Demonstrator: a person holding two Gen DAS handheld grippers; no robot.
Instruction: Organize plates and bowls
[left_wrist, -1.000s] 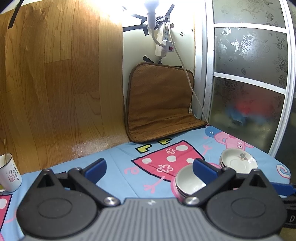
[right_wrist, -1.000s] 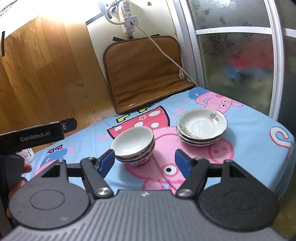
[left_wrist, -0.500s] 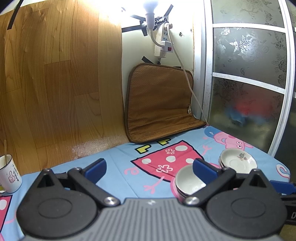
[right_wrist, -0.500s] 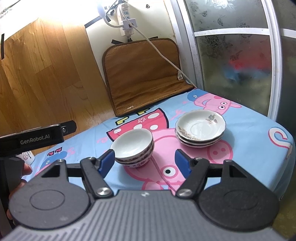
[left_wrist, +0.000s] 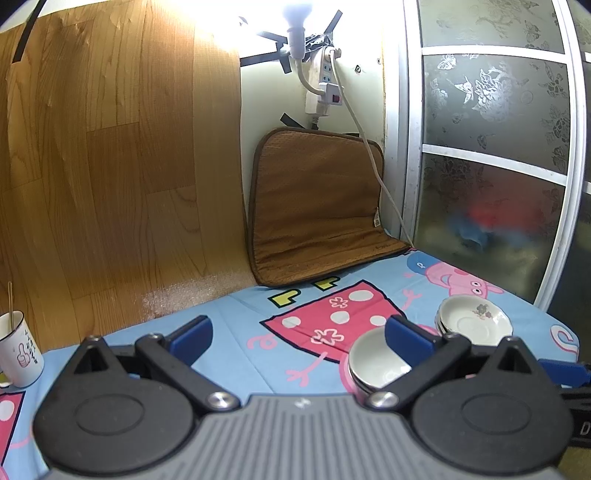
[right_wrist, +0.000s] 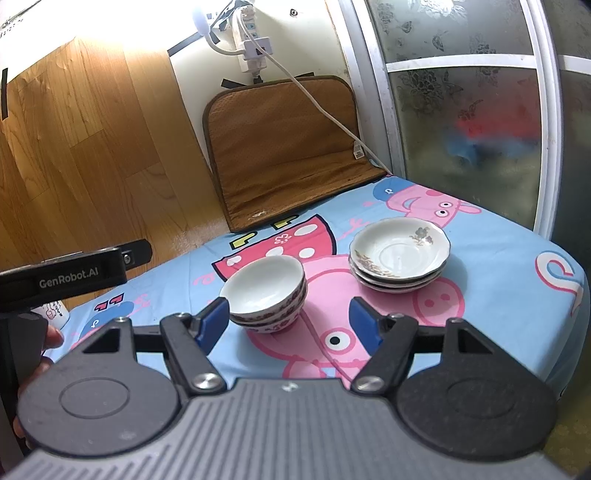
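A stack of white bowls (right_wrist: 266, 291) with a dark patterned band stands on the cartoon tablecloth (right_wrist: 498, 280). To its right sits a stack of white scalloped plates (right_wrist: 399, 254) with a flower print. My right gripper (right_wrist: 291, 319) is open just in front of the bowls, nothing between its blue pads. In the left wrist view the bowls (left_wrist: 373, 363) and plates (left_wrist: 476, 321) lie at lower right, partly behind the right finger. My left gripper (left_wrist: 299, 336) is open over bare cloth, left of the bowls.
A brown cushion (left_wrist: 317, 206) leans on the back wall under a power strip (left_wrist: 321, 88) and its cord. A white cup (left_wrist: 20, 350) with a stick stands at the far left. A frosted glass door (right_wrist: 480, 110) borders the table's right edge. The wood panel (left_wrist: 110, 166) closes the left.
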